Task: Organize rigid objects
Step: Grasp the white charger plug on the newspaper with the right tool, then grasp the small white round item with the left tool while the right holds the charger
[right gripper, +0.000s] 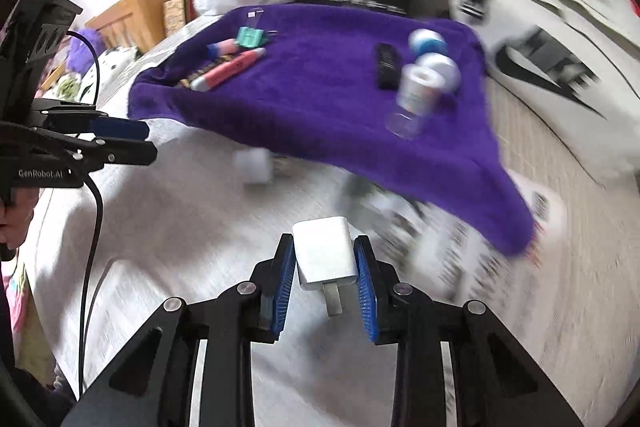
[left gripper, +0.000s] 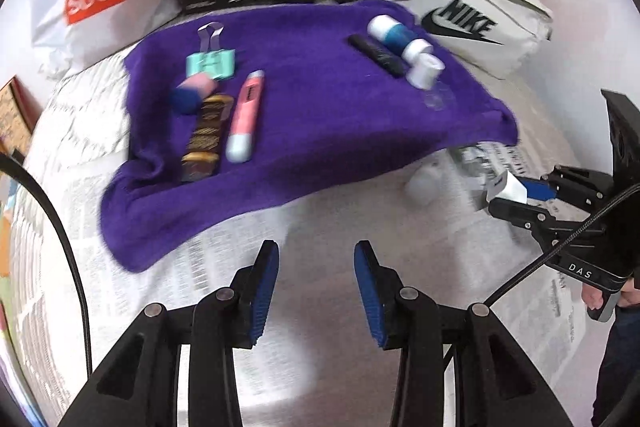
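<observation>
The right gripper (right gripper: 323,267) clamps a small white USB wall charger (right gripper: 325,254), a rounded cube with metal prongs pointing back toward the camera, above the newspaper-covered surface (right gripper: 168,227). The left gripper (left gripper: 316,287) is partly open and empty, near the purple towel (left gripper: 312,107)

small white object (right gripper: 253,166) blurred, newspaper (right gripper: 452,259) print unreadable

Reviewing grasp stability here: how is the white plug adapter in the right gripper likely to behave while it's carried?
The white plug adapter looks rigid and boxy, so it should not flex between the right gripper pads. Its smooth, glossy faces could slip, though the ribbed blue pads probably help. It seems small and likely light; its flat sides suggest it won't roll once set down.
</observation>
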`<state>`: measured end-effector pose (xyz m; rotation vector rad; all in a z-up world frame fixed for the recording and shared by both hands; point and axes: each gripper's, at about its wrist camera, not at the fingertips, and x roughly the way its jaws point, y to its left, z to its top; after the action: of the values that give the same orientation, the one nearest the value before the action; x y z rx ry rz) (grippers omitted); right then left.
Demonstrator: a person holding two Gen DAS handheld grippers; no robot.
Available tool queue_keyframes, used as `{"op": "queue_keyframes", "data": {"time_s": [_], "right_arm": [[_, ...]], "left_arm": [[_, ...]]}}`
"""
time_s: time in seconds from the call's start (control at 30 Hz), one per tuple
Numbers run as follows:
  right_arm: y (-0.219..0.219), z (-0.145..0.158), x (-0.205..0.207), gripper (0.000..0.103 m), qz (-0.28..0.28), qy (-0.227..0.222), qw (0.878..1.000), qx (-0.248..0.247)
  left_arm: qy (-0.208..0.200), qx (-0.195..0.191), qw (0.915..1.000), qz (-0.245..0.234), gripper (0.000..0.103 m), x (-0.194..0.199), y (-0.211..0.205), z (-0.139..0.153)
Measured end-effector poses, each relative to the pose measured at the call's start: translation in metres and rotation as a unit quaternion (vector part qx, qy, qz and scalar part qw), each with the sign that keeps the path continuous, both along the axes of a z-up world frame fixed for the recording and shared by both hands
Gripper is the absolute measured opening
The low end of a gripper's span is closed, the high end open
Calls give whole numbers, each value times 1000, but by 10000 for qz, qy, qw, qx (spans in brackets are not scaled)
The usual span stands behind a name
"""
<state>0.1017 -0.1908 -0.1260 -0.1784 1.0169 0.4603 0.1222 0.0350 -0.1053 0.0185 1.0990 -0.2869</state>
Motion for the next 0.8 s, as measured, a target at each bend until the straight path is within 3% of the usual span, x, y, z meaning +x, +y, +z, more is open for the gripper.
{"op": "queue_keyframes", "data": {"time_s": [0.27, 0.57, 0.67, 0.8], "right_arm": [[-51, -7, -20, 30, -646, 65, 9978, 140], [-68, -9, -36, 30, -763, 75, 9967, 284], [-70, -10, -37, 30, -767, 94, 9964, 346], [-69, -9, -36, 30, -775, 101, 9961, 410]], "left_arm": [[-32, 20, 9977, -681, 37, 3, -61, -7], [9, 218, 9897, -1417, 37, 9, -114, -22], [-88, 315, 9873, -1557, 24, 9, -121, -22], [-72, 349, 9871, -1559, 24, 7, -117, -21]]}}
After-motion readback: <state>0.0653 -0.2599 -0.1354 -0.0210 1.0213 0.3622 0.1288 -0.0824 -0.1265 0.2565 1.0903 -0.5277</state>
